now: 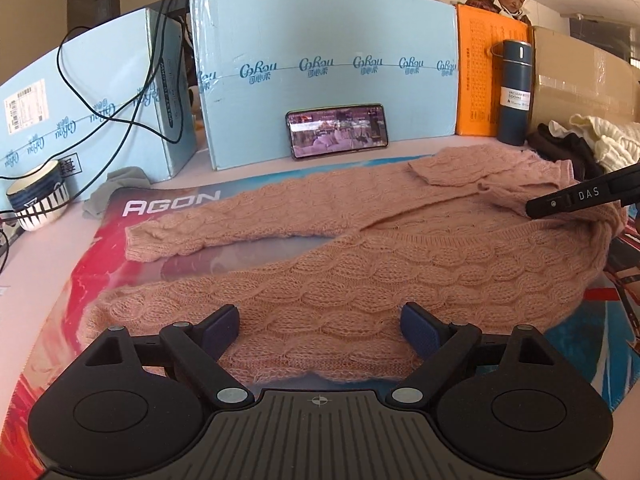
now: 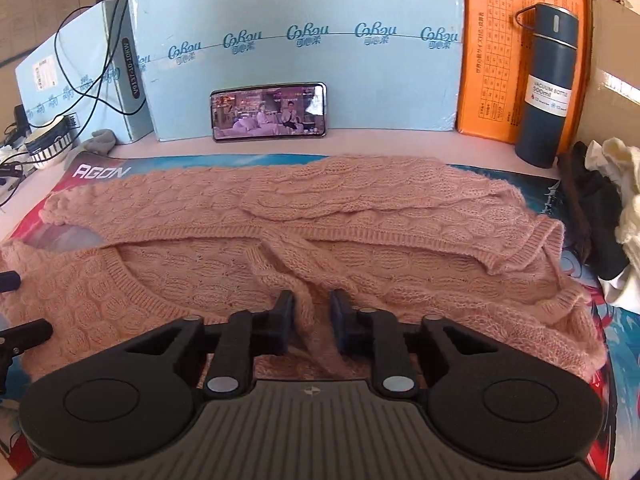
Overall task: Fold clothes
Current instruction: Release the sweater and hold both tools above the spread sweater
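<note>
A pink cable-knit sweater [image 1: 400, 264] [image 2: 360, 232] lies spread on a printed desk mat [image 1: 168, 204] [image 2: 96, 172], one sleeve [image 1: 224, 224] stretched out to the left. My left gripper [image 1: 320, 328] hovers open over the sweater's near edge, with knit below its wide-apart jaws and nothing pinched. My right gripper [image 2: 312, 312] is shut on a raised fold of the sweater near the neckline. One of its black fingers [image 1: 580, 198] shows at the right of the left wrist view. The left gripper's fingertips [image 2: 24, 332] peek in at the left edge of the right wrist view.
Light blue boxes [image 1: 320, 40] wall the back, with a phone [image 1: 337, 130] [image 2: 269, 117] leaning on them. A dark bottle [image 1: 516, 92] [image 2: 548, 88] stands back right beside a pile of dark and white clothes [image 1: 592, 140] [image 2: 616, 200]. A mug [image 1: 38, 196] and cables sit at the left.
</note>
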